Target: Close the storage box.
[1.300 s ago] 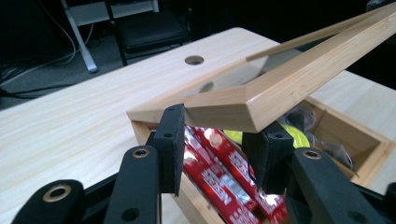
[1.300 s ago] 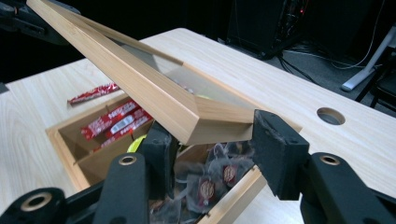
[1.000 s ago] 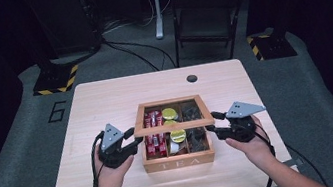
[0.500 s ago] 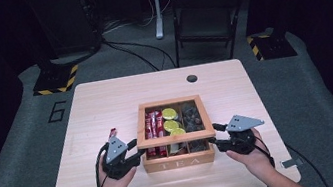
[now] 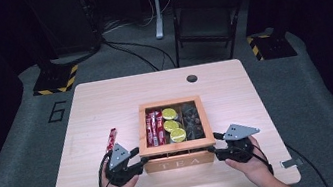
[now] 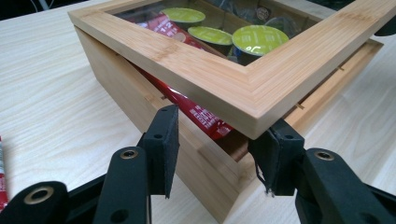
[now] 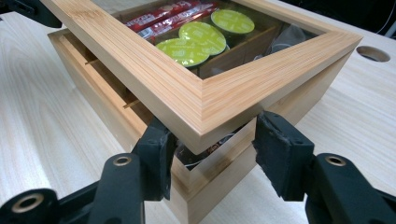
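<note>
A wooden tea box (image 5: 180,163) marked TEA stands near the table's front edge. Its glass-windowed lid (image 5: 177,147) hangs slightly raised at the front, with a gap over the base (image 6: 196,163). Inside lie red packets (image 5: 154,128), green capsules (image 5: 171,125) and dark bags (image 5: 191,117). My left gripper (image 5: 140,157) straddles the lid's front-left corner (image 6: 224,79); its jaws have just been opening and one pad (image 6: 166,140) stands off the wood. My right gripper (image 5: 214,144) has both pads against the front-right corner (image 7: 187,93), though its jaws have just been opening slightly.
A loose red packet (image 5: 111,138) lies on the table left of the box, just beyond my left hand. A round cable hole (image 5: 192,78) sits at the table's far side. A folding chair (image 5: 205,14) stands behind the table.
Both grippers have come down and toward the near edge with the lid's front edge. The lid has dropped from clearly tilted up to almost lying on the box.
</note>
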`<state>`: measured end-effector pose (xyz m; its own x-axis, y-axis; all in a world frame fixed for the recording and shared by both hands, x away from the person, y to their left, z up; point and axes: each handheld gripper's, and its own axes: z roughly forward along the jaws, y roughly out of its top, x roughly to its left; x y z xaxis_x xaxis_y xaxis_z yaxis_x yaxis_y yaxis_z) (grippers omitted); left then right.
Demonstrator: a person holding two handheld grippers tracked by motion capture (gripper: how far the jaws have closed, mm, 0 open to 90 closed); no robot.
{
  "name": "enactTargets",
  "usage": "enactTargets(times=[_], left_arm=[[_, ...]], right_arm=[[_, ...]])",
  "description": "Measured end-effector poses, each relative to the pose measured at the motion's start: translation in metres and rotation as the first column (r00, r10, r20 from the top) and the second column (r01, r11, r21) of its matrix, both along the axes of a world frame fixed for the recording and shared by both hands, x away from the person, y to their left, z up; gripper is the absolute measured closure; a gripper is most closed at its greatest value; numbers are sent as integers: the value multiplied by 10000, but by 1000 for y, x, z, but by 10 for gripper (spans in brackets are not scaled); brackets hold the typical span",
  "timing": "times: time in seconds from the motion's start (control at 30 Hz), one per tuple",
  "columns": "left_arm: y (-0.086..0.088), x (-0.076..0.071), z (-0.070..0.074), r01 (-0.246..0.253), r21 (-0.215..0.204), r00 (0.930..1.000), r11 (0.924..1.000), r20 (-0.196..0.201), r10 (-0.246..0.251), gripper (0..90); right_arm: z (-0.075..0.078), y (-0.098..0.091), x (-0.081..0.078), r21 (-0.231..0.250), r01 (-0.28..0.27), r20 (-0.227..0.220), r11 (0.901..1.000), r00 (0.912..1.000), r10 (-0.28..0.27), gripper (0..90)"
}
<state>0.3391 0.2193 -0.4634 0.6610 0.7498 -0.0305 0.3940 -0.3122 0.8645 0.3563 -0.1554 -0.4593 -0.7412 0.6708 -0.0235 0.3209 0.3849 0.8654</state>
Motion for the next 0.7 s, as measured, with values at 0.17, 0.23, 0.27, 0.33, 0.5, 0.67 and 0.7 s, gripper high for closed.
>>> enactTargets(times=[0.17,0.23,0.27,0.33,0.5,0.67,0.7], left_arm=[[-1,-1,-1,-141,6,9998,9999,103,141,534],[-2,-1,-3,-153,-3,9999,9999,63,153,534],[-1,-1,-2,-102,54,9999,9999,-25,102,530],[-1,-1,-4,-176,47,9998,9998,-1,176,518],[-1,-1,-5,-213,76,9998,9997,16,213,506],[0,-2,-6,-241,-8,9996,9997,-116,241,456],[0,-2,-6,-184,48,9997,9998,-141,184,456]], right_arm=[[-2,0,-1,30,-21,-41,10000,10000,21,474],[-3,0,-1,101,8,-67,9999,10000,-7,471],[-3,0,-2,73,-2,-107,10000,9999,2,470],[-4,1,-2,77,49,-72,10000,10000,-48,467],[-5,1,-2,33,20,-76,10000,10000,-19,460],[-5,0,-3,72,-2,-194,10000,9998,3,432],[-6,0,-3,34,-19,-181,10000,9998,20,428]])
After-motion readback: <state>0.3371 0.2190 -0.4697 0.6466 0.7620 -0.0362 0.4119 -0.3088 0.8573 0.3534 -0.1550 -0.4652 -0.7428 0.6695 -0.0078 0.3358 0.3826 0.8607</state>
